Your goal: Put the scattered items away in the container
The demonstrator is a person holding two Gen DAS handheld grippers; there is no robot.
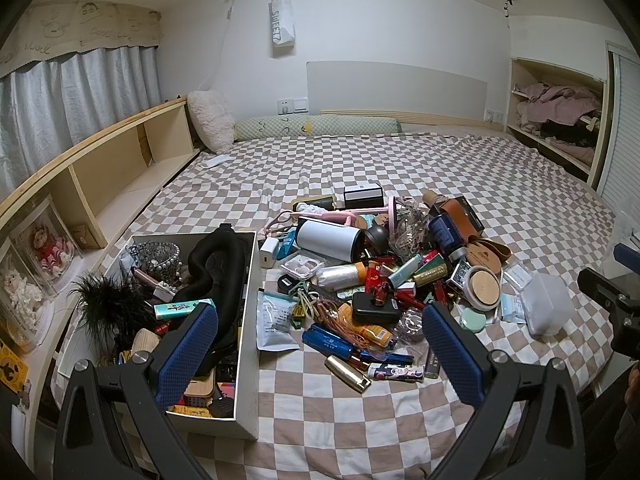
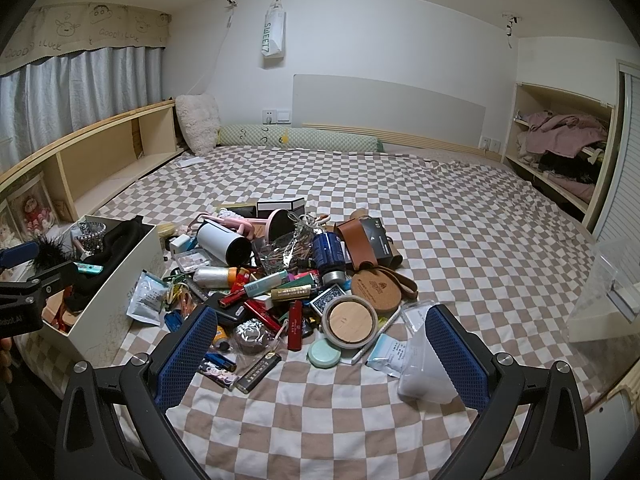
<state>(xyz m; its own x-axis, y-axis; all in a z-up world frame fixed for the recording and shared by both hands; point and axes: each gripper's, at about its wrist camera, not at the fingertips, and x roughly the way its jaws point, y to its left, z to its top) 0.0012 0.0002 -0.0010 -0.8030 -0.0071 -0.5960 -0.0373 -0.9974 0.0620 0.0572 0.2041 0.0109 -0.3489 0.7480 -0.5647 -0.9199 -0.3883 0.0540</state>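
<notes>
Everywhere clutter: white cylinder (image 1: 330,243), gold tube (image 1: 347,367) beside half-full box (image 1: 248,344).

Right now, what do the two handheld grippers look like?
Both match. The left gripper and right gripper each have two blue pads with a dimpled grid texture, mounted on matte black angular finger arms joined by round silver bolts. White lettering marks the left gripper's black body. No cables or sleeves show.
</notes>
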